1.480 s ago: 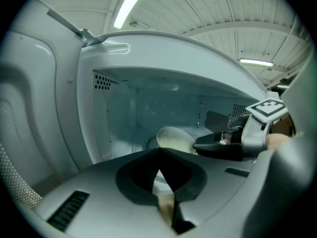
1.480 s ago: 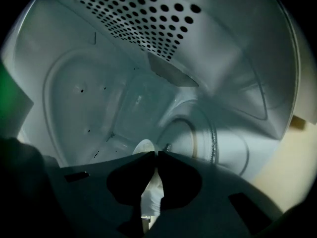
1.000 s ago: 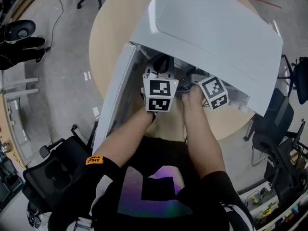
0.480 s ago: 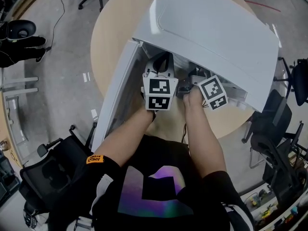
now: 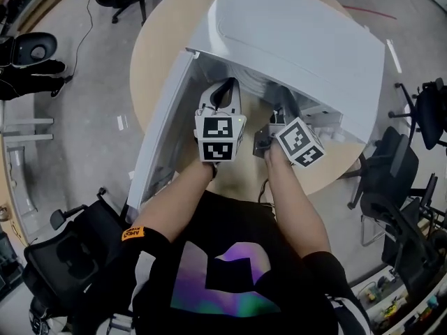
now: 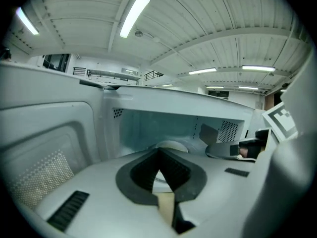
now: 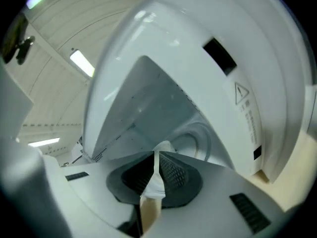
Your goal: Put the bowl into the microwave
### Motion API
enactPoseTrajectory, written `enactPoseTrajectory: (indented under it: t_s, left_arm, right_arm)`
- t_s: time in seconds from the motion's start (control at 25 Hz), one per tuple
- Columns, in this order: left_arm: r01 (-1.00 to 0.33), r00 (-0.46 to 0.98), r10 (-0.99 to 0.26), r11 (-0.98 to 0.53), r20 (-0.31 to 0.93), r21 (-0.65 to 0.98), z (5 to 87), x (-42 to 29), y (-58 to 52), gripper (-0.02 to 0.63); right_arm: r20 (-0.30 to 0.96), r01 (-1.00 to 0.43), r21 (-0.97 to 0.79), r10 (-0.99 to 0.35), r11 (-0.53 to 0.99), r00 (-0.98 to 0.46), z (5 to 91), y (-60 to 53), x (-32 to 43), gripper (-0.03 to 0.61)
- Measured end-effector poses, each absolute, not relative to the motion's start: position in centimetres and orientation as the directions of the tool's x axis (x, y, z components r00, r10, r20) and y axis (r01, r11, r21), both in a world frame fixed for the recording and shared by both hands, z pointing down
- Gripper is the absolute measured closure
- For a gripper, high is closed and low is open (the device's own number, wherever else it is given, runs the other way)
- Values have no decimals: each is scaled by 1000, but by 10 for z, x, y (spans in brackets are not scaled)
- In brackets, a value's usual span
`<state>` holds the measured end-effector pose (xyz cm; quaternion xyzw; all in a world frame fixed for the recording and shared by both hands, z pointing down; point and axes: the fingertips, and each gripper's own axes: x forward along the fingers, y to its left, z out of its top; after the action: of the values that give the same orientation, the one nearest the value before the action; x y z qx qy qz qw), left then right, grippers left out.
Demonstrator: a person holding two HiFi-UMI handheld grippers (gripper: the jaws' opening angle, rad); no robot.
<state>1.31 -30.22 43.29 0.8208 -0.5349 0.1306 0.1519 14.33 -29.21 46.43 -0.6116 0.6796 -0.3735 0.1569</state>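
A white microwave (image 5: pixel 300 40) stands on a round wooden table (image 5: pixel 157 47) with its door (image 5: pixel 164 124) swung open to the left. The white bowl (image 5: pixel 255 84) sits inside the cavity; in the left gripper view the bowl (image 6: pixel 169 145) shows as a low dome just past my jaws. My left gripper (image 5: pixel 225 86) (image 6: pixel 158 151) is at the cavity's mouth, shut and holding nothing. My right gripper (image 5: pixel 278 103) (image 7: pixel 158 152) is beside it on the right, jaws together with a thin white sliver showing between the pads. In the left gripper view the right gripper (image 6: pixel 218 150) stands apart from the bowl.
The open door (image 6: pixel 44 152) walls off the left side of the cavity. The microwave's top hangs over both grippers and hides most of the inside from the head view. Office chairs stand on the floor at lower left (image 5: pixel 63 257) and right (image 5: pixel 391 208).
Both grippers have drawn back a little toward me from deeper in the cavity. The bowl's rim now shows under the microwave's top edge in the head view.
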Motion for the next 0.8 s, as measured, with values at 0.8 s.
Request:
enactPoseTrajectory:
  t_s: [0.8]
  left_arm:
    - [-935,355,-901,-340,249,101,349,51,-119,568]
  right_arm:
    - [213,-875,-226,-855,428,-473,367,-112,135,541]
